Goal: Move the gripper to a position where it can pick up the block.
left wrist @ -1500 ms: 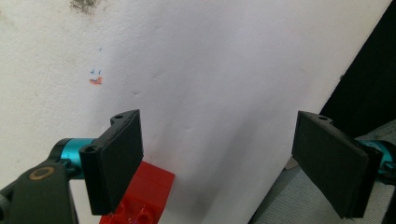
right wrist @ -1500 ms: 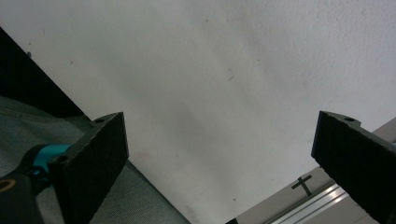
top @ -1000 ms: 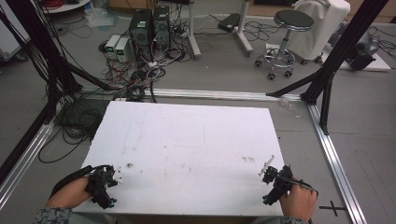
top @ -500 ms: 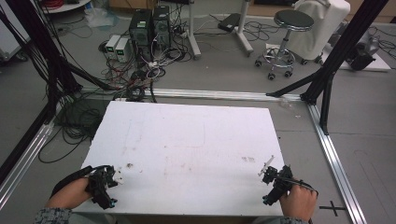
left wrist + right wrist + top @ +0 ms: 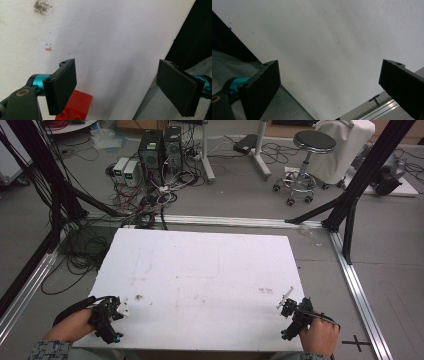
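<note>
Hands first, from the high view: my left gripper [image 5: 111, 316] sits at the near left corner of the big white flat table [image 5: 200, 280], and my right gripper [image 5: 296, 316] sits at the near right corner. They are well apart. The white top between them has some small grey smudges on it. I was not told a job, so I think nothing has started yet and all of it is left to do. There is lots of open room in the middle to move. Past the far edge are black computer boxes [image 5: 160, 147] and tangled cables, and a round stool [image 5: 312, 145] stands far off. Silver metal rails [image 5: 357, 285] run along the sides, so I should not swing out wide.

From the left gripper view, my two black jaws are spread wide with nothing between them. A small red plastic building block [image 5: 76, 106] lies on the white top just by my left-hand jaw, low down. I cannot tell if it touches the jaw. The table edge runs close by.

From the right gripper view, my jaws are spread wide too, with just bare white top between them. The near edge and a black cross mark [image 5: 375, 99] on the floor are close.
</note>
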The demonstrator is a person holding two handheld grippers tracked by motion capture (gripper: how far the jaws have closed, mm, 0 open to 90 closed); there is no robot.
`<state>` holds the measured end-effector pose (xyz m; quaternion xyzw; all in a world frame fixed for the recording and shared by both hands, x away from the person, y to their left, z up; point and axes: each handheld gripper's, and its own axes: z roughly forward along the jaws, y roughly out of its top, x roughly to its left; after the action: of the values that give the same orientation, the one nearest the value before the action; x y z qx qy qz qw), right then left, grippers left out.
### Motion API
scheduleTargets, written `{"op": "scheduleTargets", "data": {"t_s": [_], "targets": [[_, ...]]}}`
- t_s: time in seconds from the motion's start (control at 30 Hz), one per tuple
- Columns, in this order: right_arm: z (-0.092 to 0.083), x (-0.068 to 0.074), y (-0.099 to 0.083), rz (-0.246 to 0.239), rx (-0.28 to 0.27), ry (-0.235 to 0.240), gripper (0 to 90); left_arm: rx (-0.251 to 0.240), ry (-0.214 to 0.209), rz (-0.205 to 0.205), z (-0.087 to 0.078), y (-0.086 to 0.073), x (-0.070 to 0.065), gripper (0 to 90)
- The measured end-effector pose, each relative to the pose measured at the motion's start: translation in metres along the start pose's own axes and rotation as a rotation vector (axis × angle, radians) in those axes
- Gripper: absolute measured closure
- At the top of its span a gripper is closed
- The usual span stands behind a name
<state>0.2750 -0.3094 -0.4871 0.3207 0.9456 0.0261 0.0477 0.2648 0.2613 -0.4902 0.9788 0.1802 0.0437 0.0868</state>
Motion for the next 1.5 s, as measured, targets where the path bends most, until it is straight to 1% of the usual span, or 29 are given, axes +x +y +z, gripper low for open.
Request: {"op": "scheduleTargets", "data": {"t_s": [0.07,0.1,0.13,0.17,0.2,0.27,0.3,0.37,0.4,0.43,0.47,0.5,0.6,0.63,0.67,0.7,0.73,0.77,0.8,0.83,0.87,0.93,1.0,1.03,1.13,1.17,1.27,1.4,1.5], "targets": [[0.000,0.001,0.001,0.000,-0.002,0.003,3.0,-0.003,-0.003,0.007,0.000,-0.001,0.001,17.0],[0.000,0.000,0.002,-0.004,-0.003,0.000,3.0,0.009,-0.006,0.028,-0.001,-0.001,0.002,17.0],[0.001,0.000,0.002,-0.010,-0.006,0.000,3.0,0.009,-0.006,0.028,-0.001,-0.001,0.002,17.0],[0.001,0.001,0.003,-0.003,0.000,0.005,3.0,0.035,0.001,0.055,0.001,-0.002,0.004,17.0],[0.002,0.000,0.003,-0.006,-0.001,0.007,3.0,0.041,0.006,0.073,0.001,-0.002,0.004,17.1],[0.003,0.000,0.003,-0.009,0.000,0.012,3.0,0.041,0.006,0.079,0.001,-0.002,0.005,17.0],[0.003,0.001,0.004,-0.010,0.005,0.014,3.0,0.040,-0.002,0.094,0.000,-0.003,0.006,17.0],[0.003,0.001,0.004,-0.009,0.007,0.014,3.0,0.043,-0.001,0.107,-0.001,-0.003,0.007,17.0],[0.003,0.001,0.004,-0.010,0.006,0.015,3.0,0.043,-0.001,0.107,-0.001,-0.003,0.007,17.0],[0.003,0.001,0.005,-0.013,0.004,0.013,3.0,0.035,-0.002,0.121,-0.003,-0.004,0.008,17.0],[0.003,0.001,0.005,-0.015,0.006,0.012,3.0,0.035,-0.002,0.121,-0.003,-0.004,0.008,17.0],[0.003,0.001,0.006,-0.019,0.006,0.013,3.0,0.029,-0.004,0.134,-0.007,-0.005,0.010,17.0],[0.004,0.002,0.007,-0.020,0.008,0.017,3.0,0.021,0.003,0.137,-0.010,-0.006,0.012,17.0],[0.004,0.002,0.007,-0.021,0.006,0.018,3.0,0.020,0.010,0.146,-0.014,-0.007,0.014,17.0],[0.004,0.002,0.007,-0.019,0.005,0.017,3.0,0.020,0.010,0.146,-0.014,-0.007,0.014,17.0],[0.004,0.002,0.007,-0.020,0.006,0.018,3.0,0.004,0.008,0.150,-0.017,-0.009,0.016,17.0],[0.004,0.002,0.007,-0.026,0.005,0.017,3.0,0.004,0.008,0.150,-0.017,-0.009,0.016,17.0],[0.003,0.002,0.007,-0.027,0.003,0.017,3.0,-0.005,0.017,0.162,-0.020,-0.011,0.019,16.9],[0.003,0.003,0.007,-0.019,0.003,0.021,3.0,0.002,0.018,0.169,-0.022,-0.011,0.021,16.9],[0.003,0.002,0.007,-0.023,-0.003,0.022,3.0,0.002,0.017,0.171,-0.023,-0.012,0.022,16.8],[0.003,0.002,0.007,-0.023,-0.006,0.024,3.0,0.002,0.017,0.171,-0.023,-0.012,0.022,16.8],[0.002,0.002,0.007,-0.024,-0.009,0.025,3.0,-0.023,0.016,0.159,-0.029,-0.015,0.028,16.7],[0.002,0.003,0.008,-0.020,-0.012,0.026,3.0,-0.025,0.019,0.164,-0.031,-0.015,0.029,16.7],[0.002,0.003,0.008,-0.019,-0.012,0.027,3.0,-0.031,0.019,0.165,-0.034,-0.017,0.032,16.7],[0.002,0.003,0.008,-0.021,-0.012,0.026,3.0,-0.031,0.018,0.172,-0.036,-0.020,0.035,16.7],[0.002,0.003,0.008,-0.022,-0.007,0.029,3.0,-0.021,0.009,0.182,-0.037,-0.023,0.037,16.7],[0.003,0.003,0.008,-0.022,-0.004,0.030,3.0,-0.002,0.007,0.200,-0.037,-0.028,0.040,16.7],[0.003,0.003,0.009,-0.024,-0.004,0.027,3.0,0.003,0.007,0.206,-0.038,-0.033,0.042,16.8],[0.004,0.003,0.009,-0.032,-0.004,0.028,3.0,0.027,-0.001,0.213,-0.038,-0.038,0.046,16.9]]}}
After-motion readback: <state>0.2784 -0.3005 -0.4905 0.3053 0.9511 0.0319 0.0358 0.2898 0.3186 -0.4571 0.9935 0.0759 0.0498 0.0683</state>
